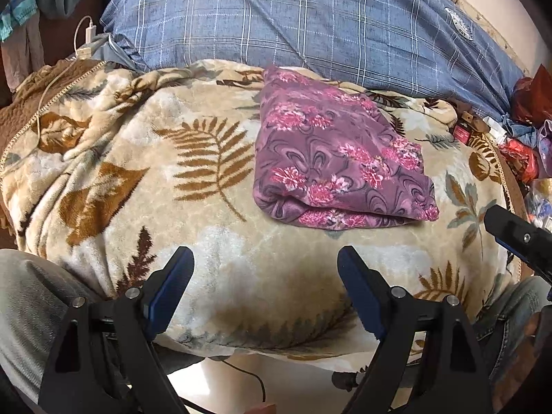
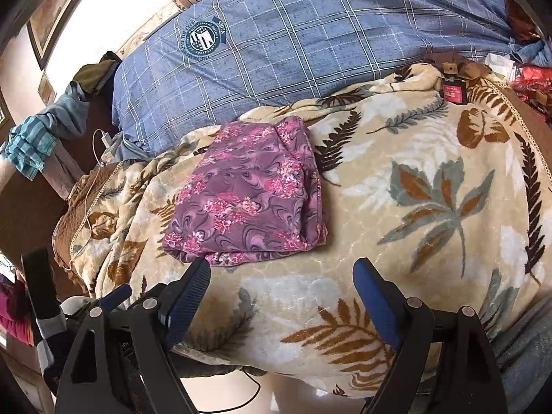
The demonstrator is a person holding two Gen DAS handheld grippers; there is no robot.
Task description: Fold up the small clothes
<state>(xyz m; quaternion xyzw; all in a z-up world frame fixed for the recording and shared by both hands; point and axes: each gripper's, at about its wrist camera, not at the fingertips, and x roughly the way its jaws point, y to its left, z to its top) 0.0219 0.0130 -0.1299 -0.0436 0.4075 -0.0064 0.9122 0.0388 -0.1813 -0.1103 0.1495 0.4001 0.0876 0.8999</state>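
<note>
A purple garment with pink flowers (image 1: 331, 158) lies folded into a compact bundle on a beige leaf-print blanket (image 1: 193, 214). It also shows in the right wrist view (image 2: 248, 200). My left gripper (image 1: 265, 258) is open and empty, held just in front of the bundle's near edge. My right gripper (image 2: 281, 270) is open and empty, close to the bundle's near right corner. A tip of the right gripper shows at the right edge of the left wrist view (image 1: 517, 234).
A blue checked quilt (image 1: 310, 27) lies behind the blanket. A white charger and cable (image 1: 88, 34) sit at the far left. Red wrappers and small boxes (image 1: 517, 158) crowd the right side. The blanket's front edge drops to the floor (image 1: 276, 379).
</note>
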